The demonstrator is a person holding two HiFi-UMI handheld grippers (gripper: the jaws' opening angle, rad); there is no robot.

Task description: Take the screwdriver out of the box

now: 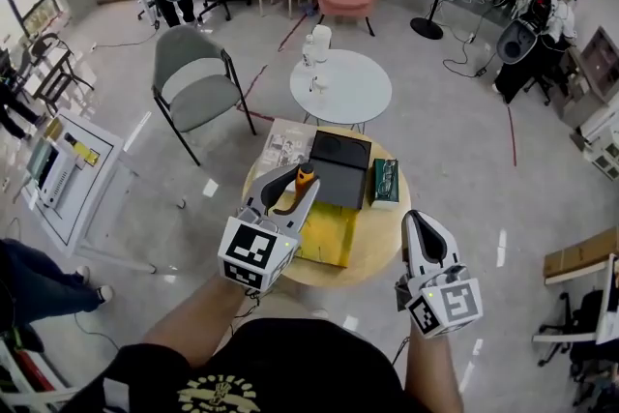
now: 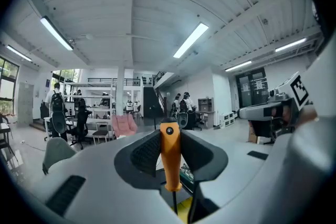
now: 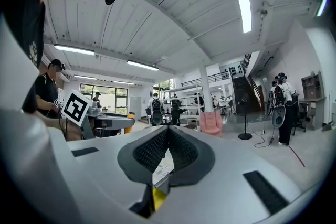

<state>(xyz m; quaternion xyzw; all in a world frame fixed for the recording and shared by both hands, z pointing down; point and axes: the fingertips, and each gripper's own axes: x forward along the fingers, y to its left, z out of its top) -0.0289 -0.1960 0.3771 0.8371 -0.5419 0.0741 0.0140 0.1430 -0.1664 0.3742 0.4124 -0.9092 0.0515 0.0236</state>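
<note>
**Left gripper** (image 2: 170, 132): jaws clamped on the screwdriver (image 2: 170, 157). Both pads press the orange handle, which stands upright between them. Its butt end projects above the pads and the thin dark shaft runs down below them.

**Screwdriver location:** in the head view it is held over the near-left part of the yellow box (image 1: 334, 235), out of the box as far as this steep angle allows one to judge.

**Right gripper** (image 3: 167, 131): jaws together at the tips, nothing between them. It is at the near-right edge of the round wooden table (image 1: 383, 237), apart from the box.

**Table:** a black case (image 1: 340, 165) touches the box's far side.
</note>
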